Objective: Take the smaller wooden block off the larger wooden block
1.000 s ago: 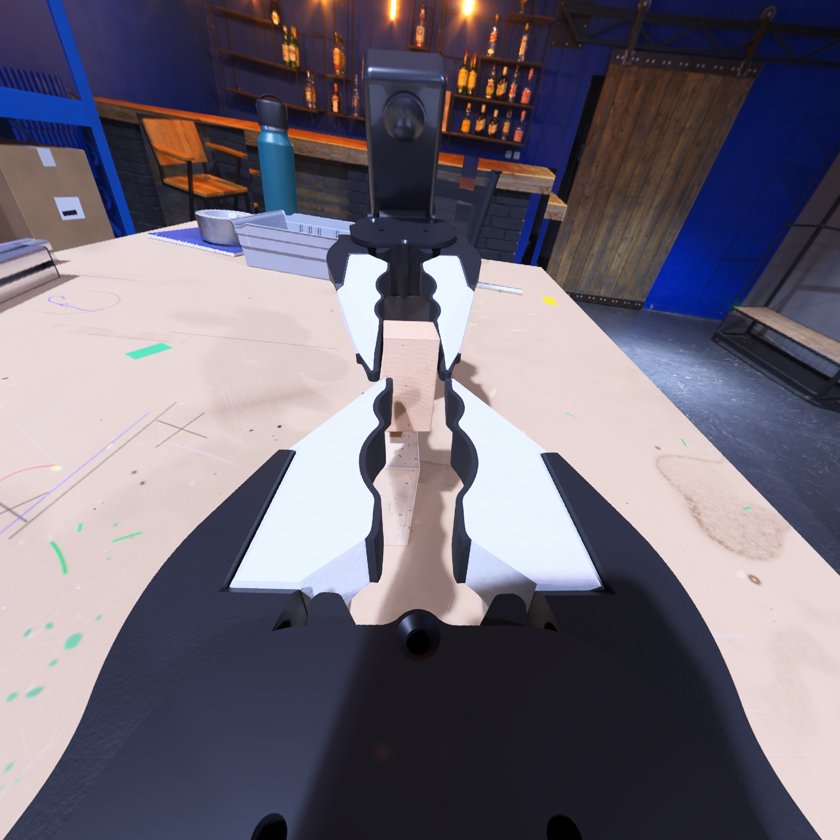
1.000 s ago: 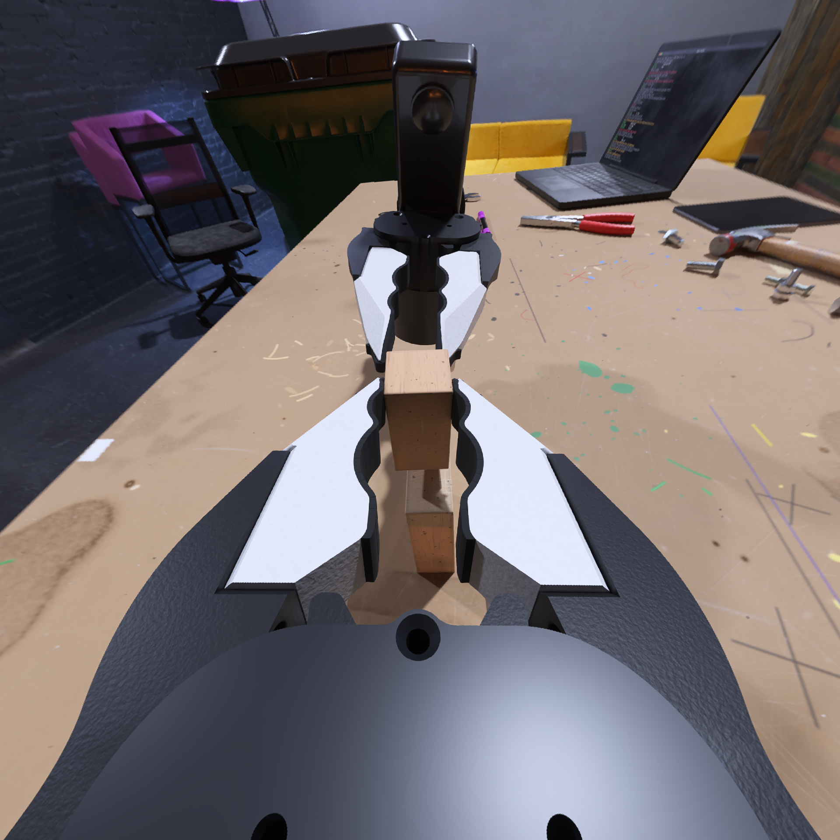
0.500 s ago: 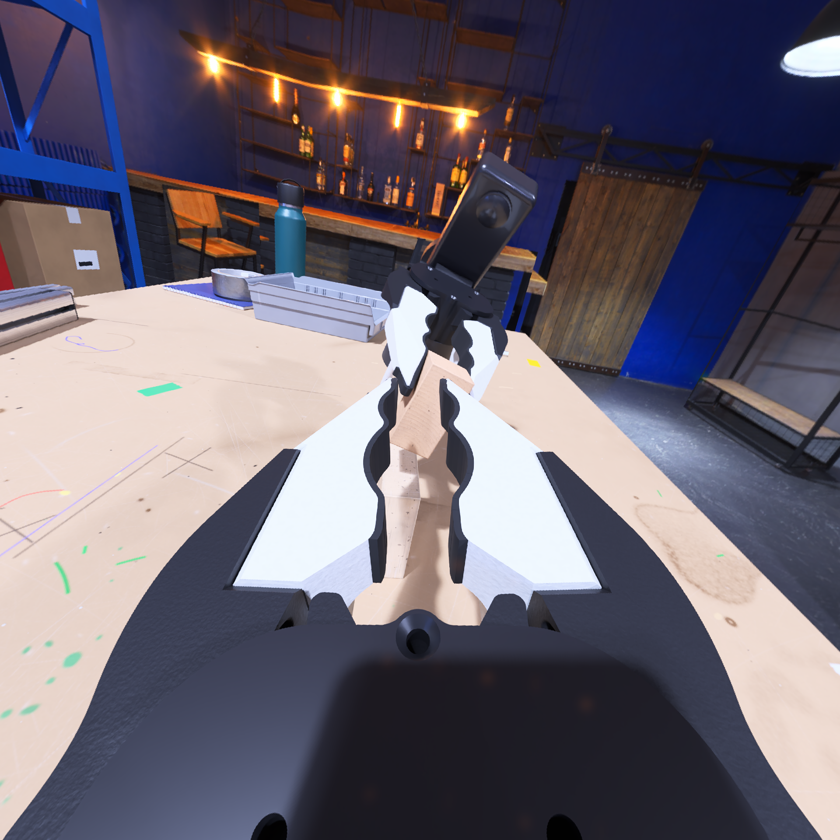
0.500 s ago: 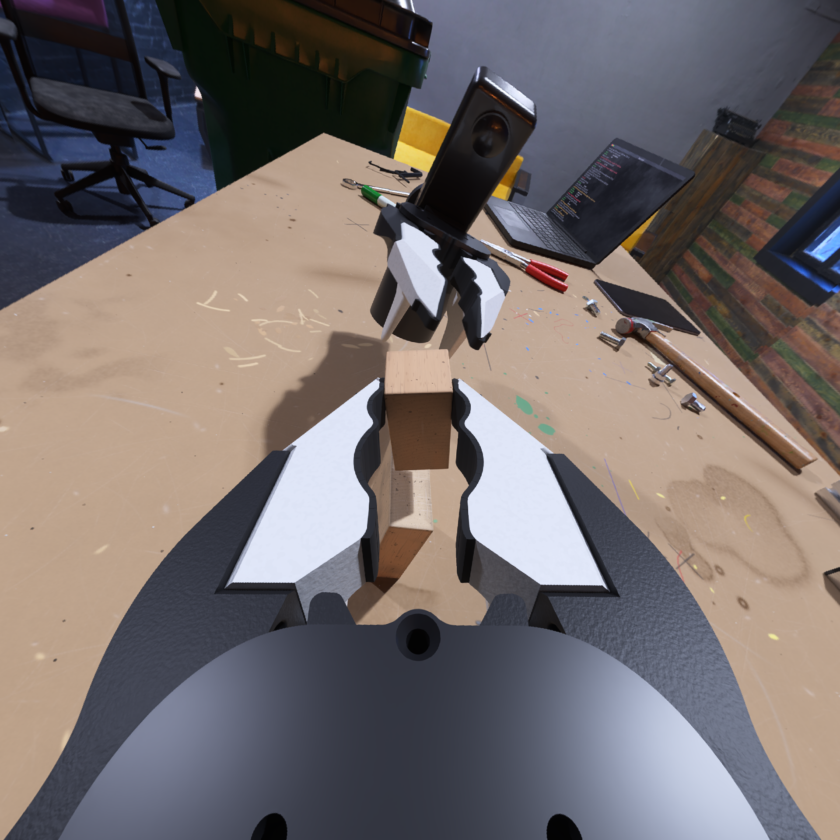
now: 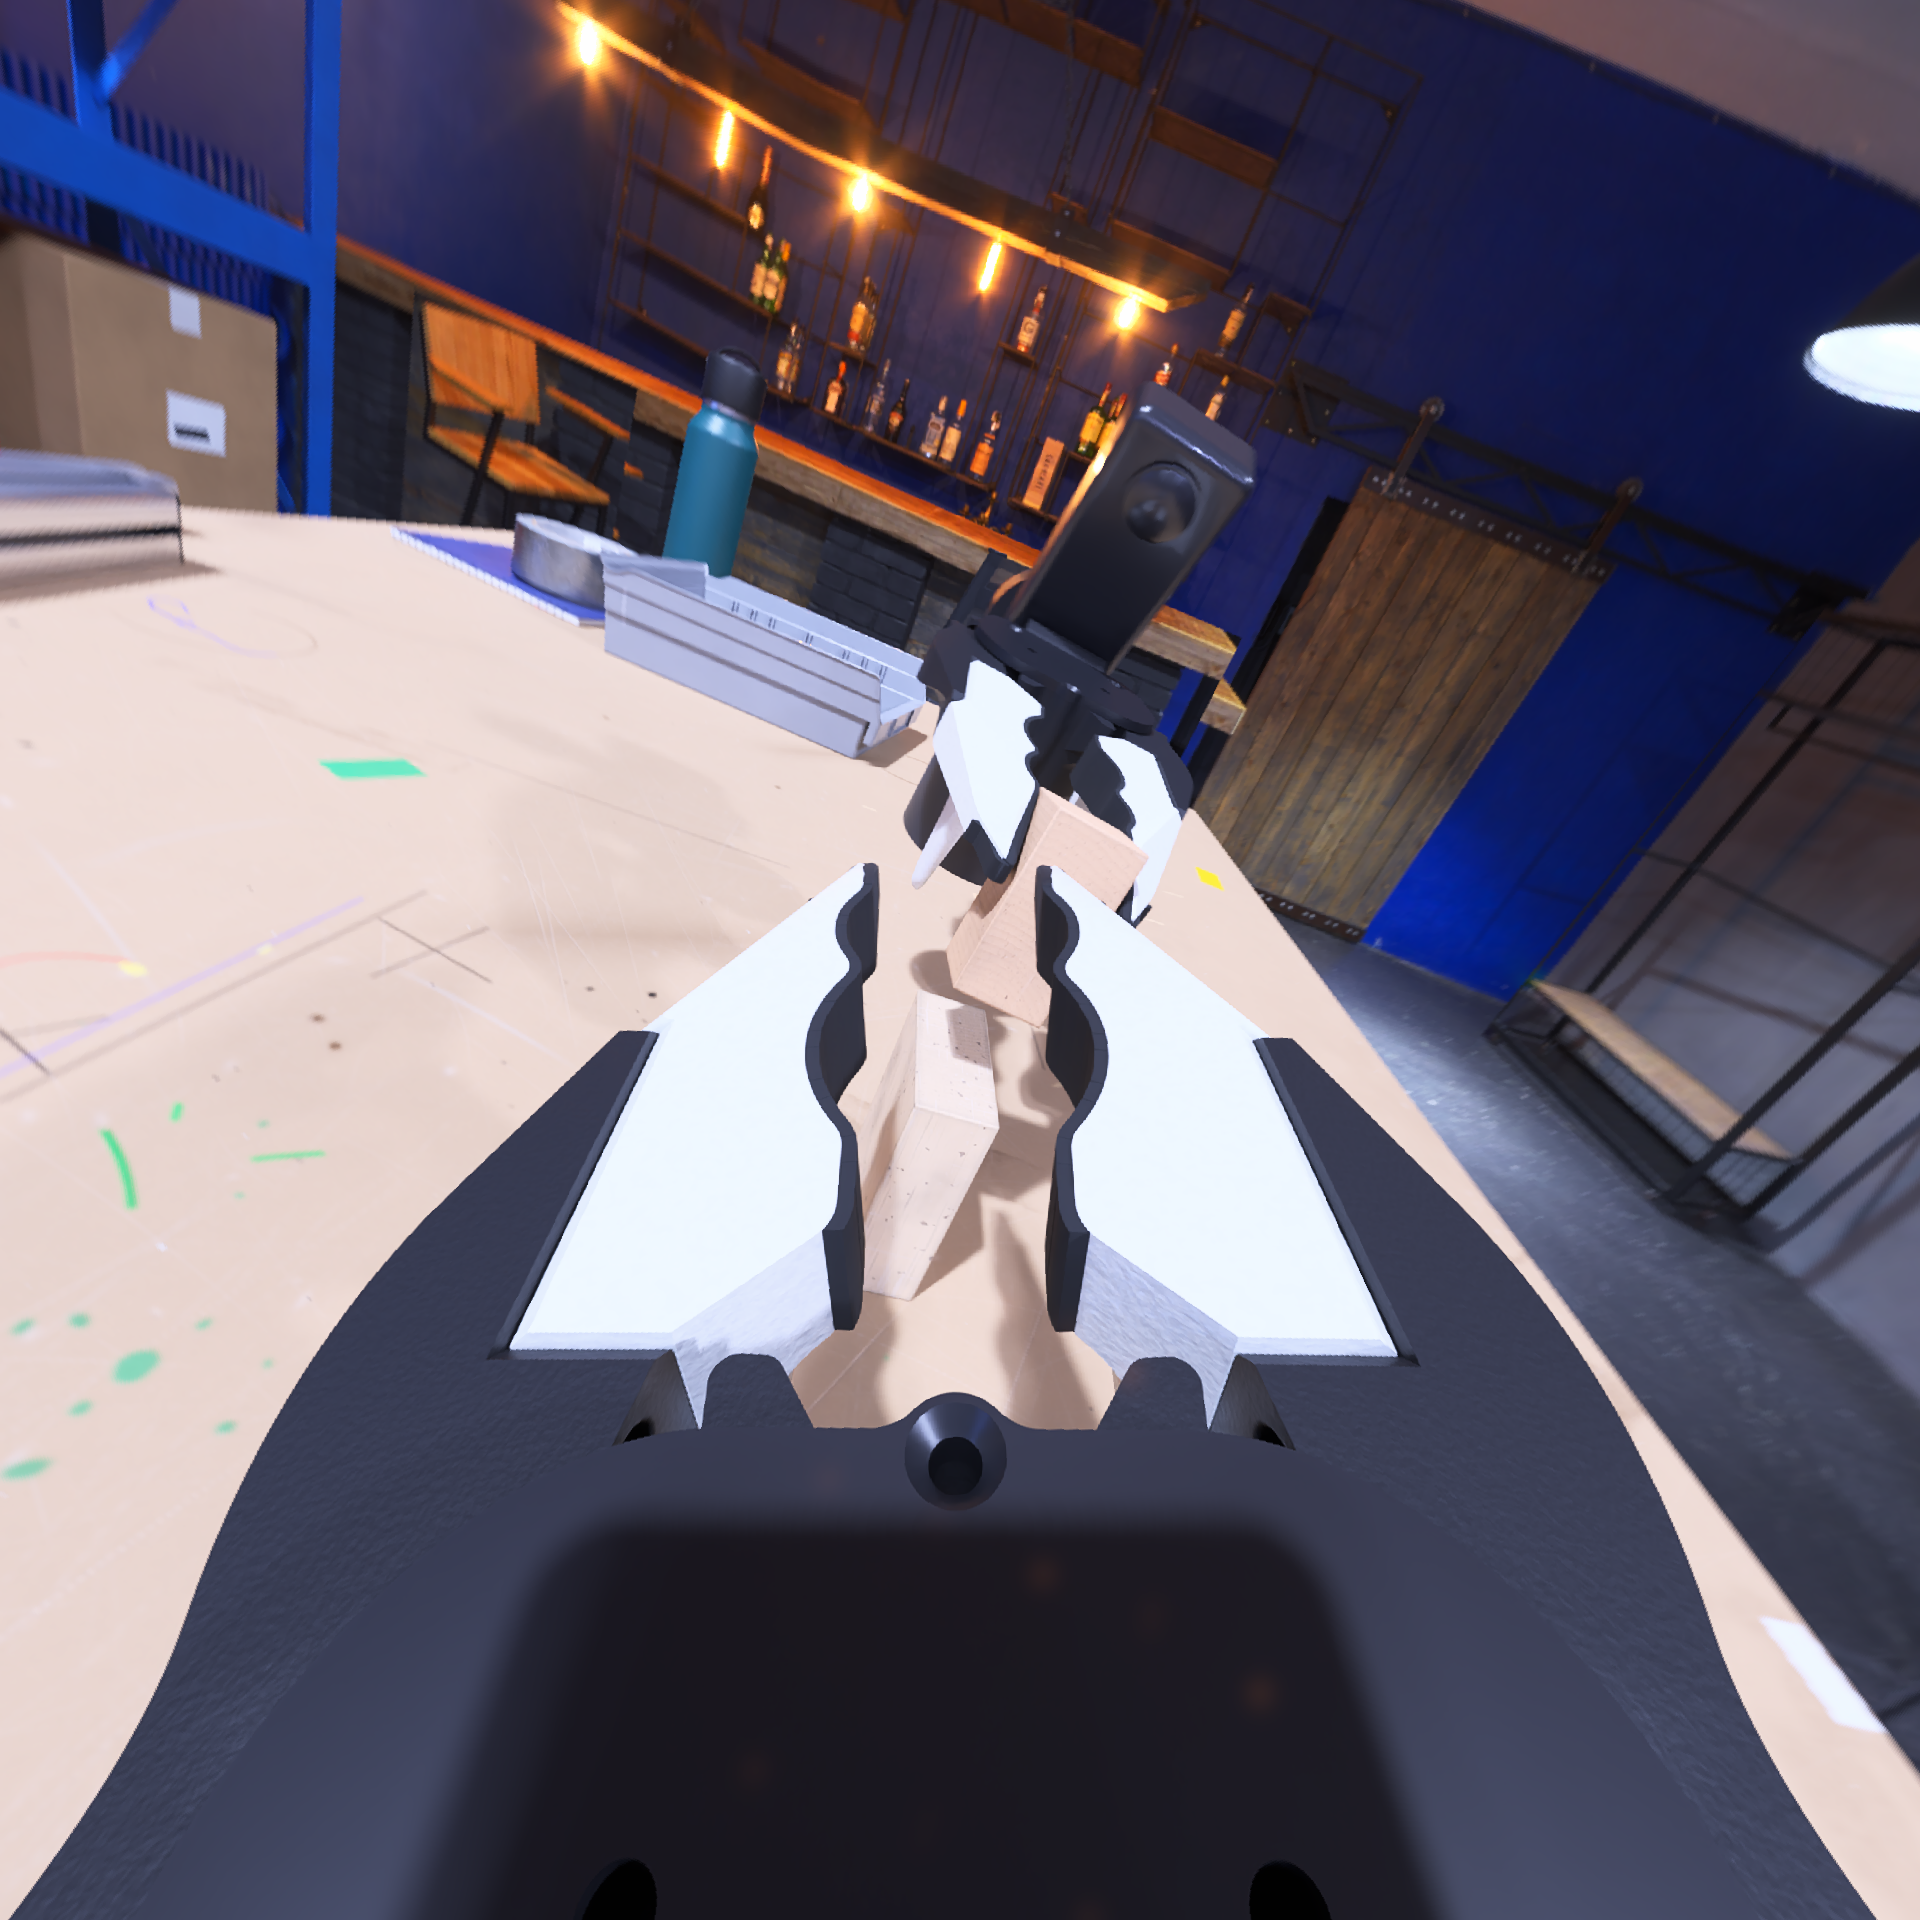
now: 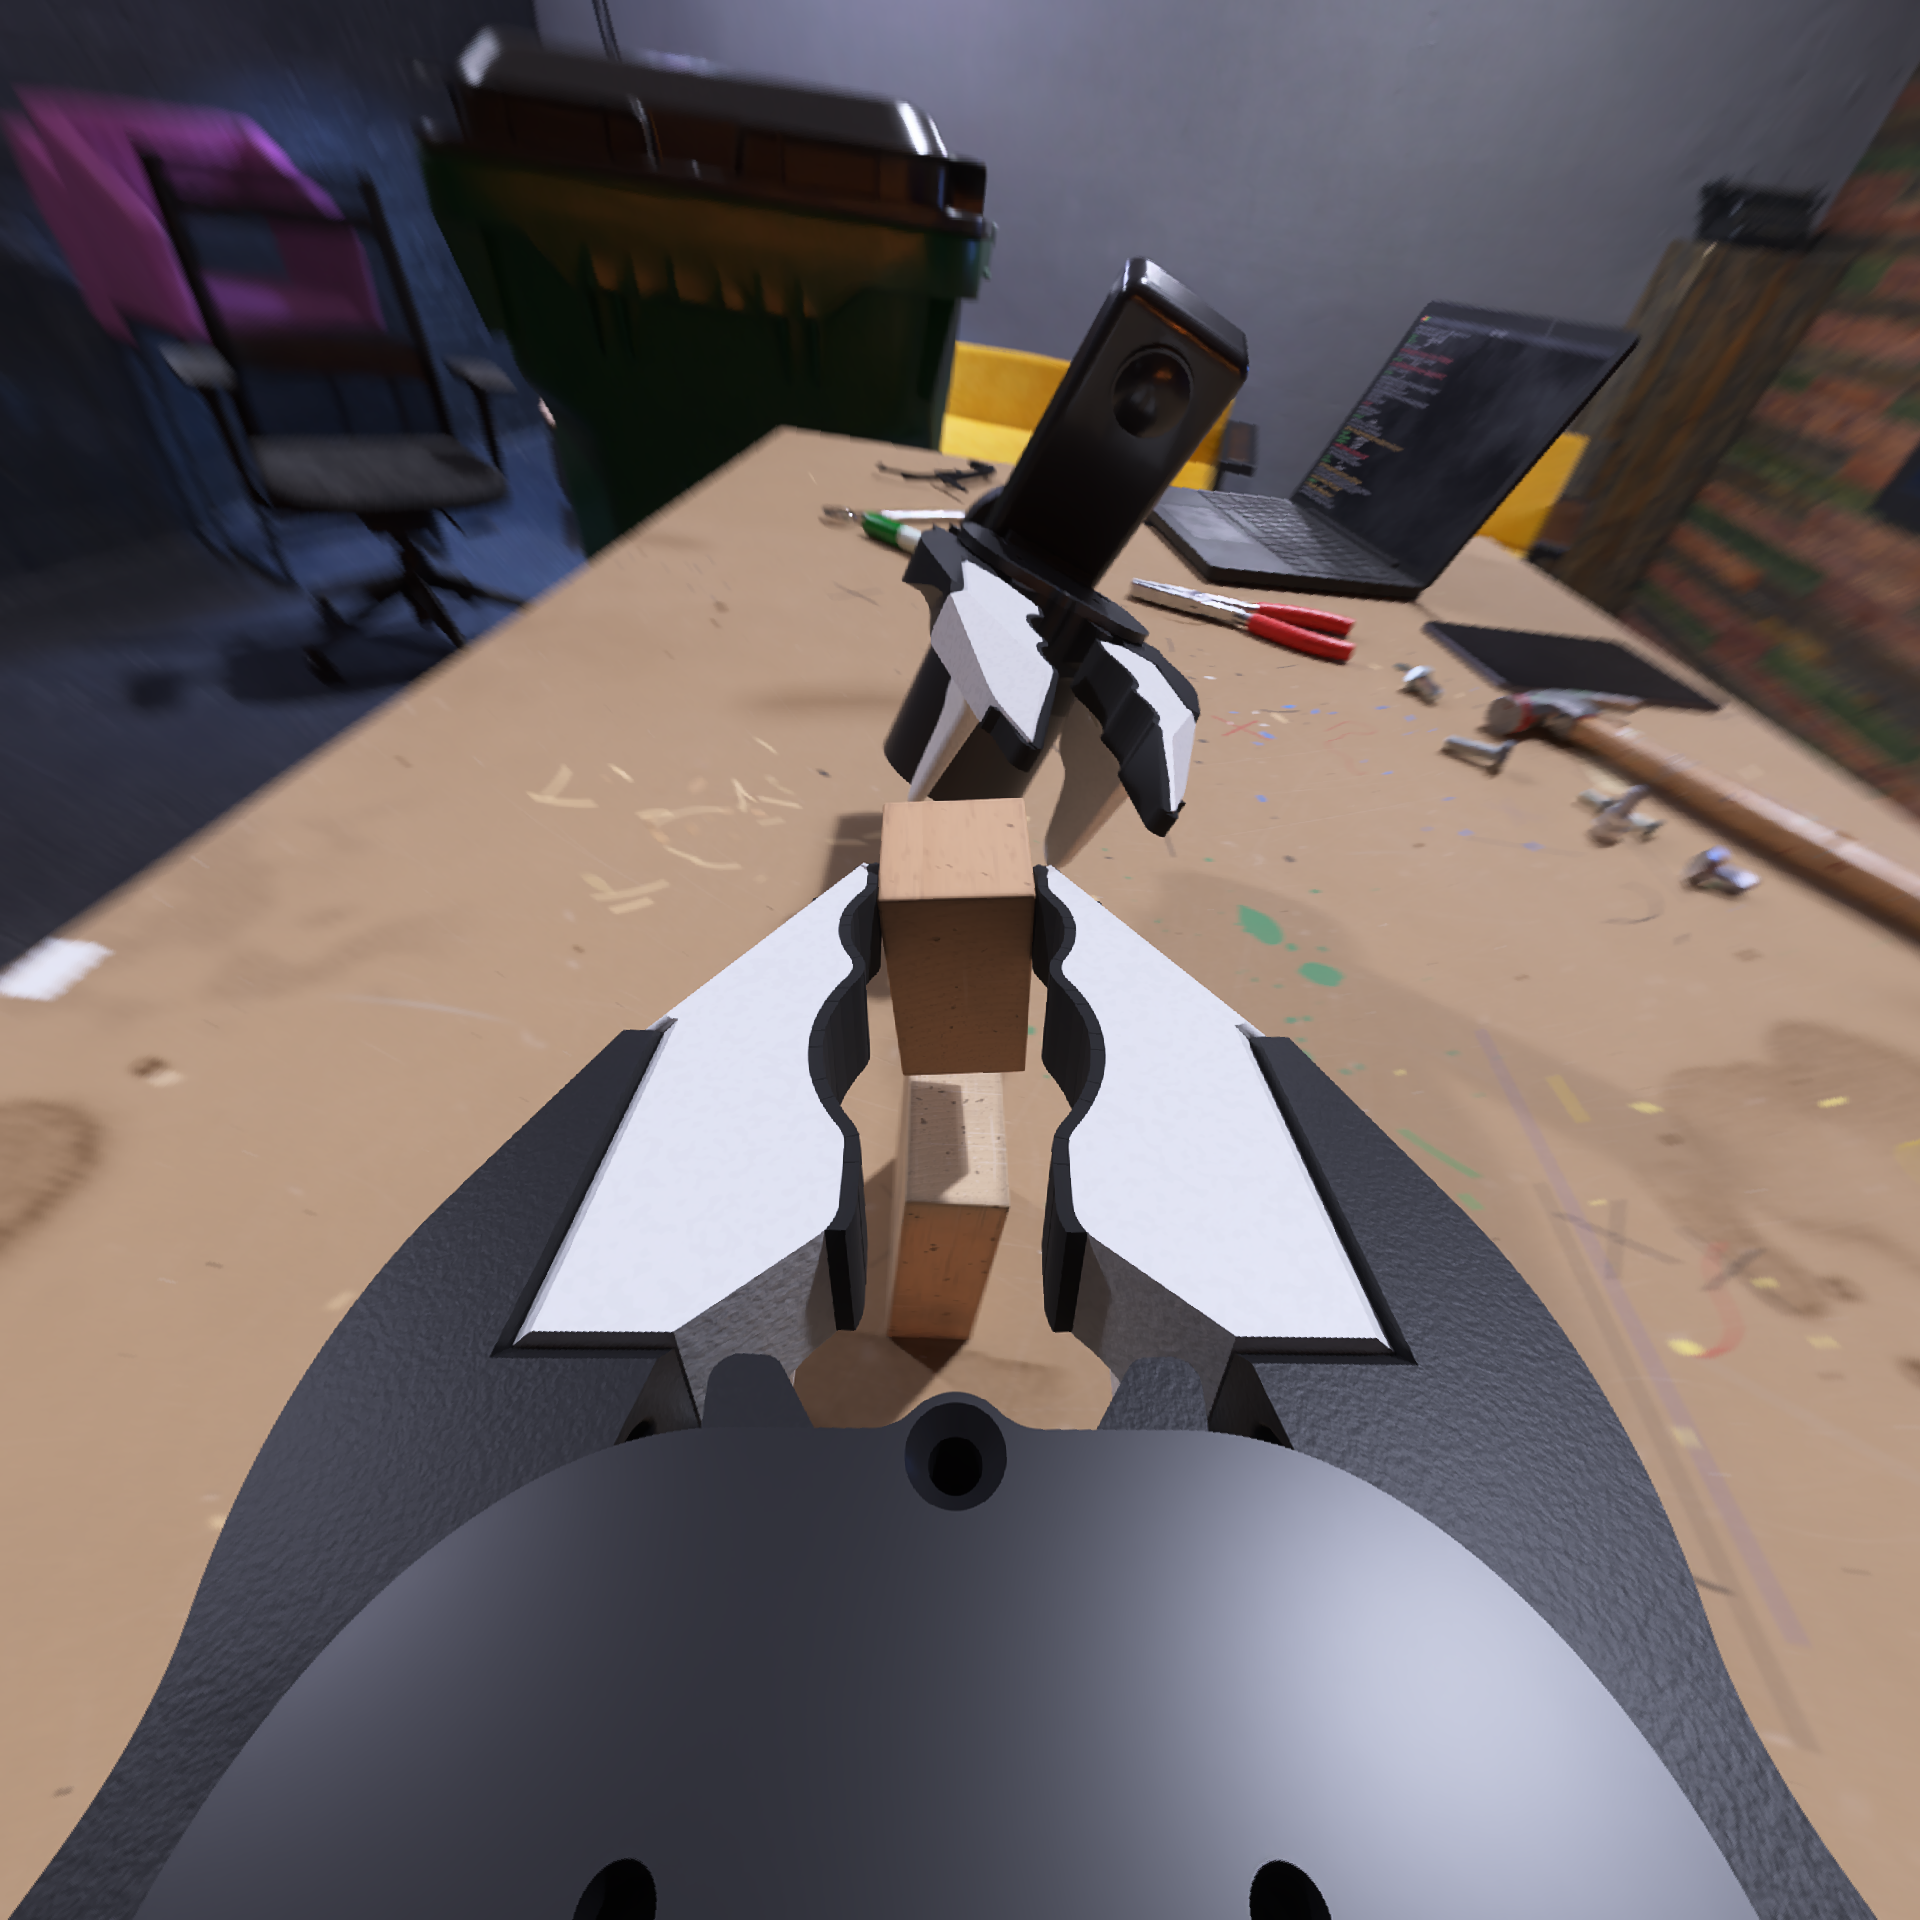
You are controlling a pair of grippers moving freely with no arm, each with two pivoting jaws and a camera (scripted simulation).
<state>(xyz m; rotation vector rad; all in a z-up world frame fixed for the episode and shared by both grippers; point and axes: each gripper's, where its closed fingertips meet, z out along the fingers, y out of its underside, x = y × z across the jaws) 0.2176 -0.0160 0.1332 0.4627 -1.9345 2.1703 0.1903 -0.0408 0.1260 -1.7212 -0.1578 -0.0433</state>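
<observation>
My right gripper (image 6: 956, 883) is shut on the smaller wooden block (image 6: 956, 956) and holds it above the table. The larger wooden block (image 6: 945, 1216), long and pale, lies flat on the table right under it. I cannot tell whether the two blocks touch. In the left wrist view the right gripper (image 5: 1039, 883) is tilted and holds the smaller block (image 5: 1029, 935) over the far end of the larger block (image 5: 930, 1143). My left gripper (image 5: 956, 894) is open and empty, with the larger block showing between its fingers. In the right wrist view the left gripper (image 6: 1044, 800) is tilted and raised beyond the blocks.
A grey tray (image 5: 748, 644), a metal bowl (image 5: 556, 551) and a teal bottle (image 5: 717, 468) stand at the far end. At the other end lie a laptop (image 6: 1403, 468), red pliers (image 6: 1278, 623), a tablet (image 6: 1569, 665), a hammer (image 6: 1662, 769) and loose bolts (image 6: 1720, 868).
The right gripper has tilted and raised the smaller block off the larger one. The left gripper has tilted, lifted and opened wider. The larger block stays on the table.
</observation>
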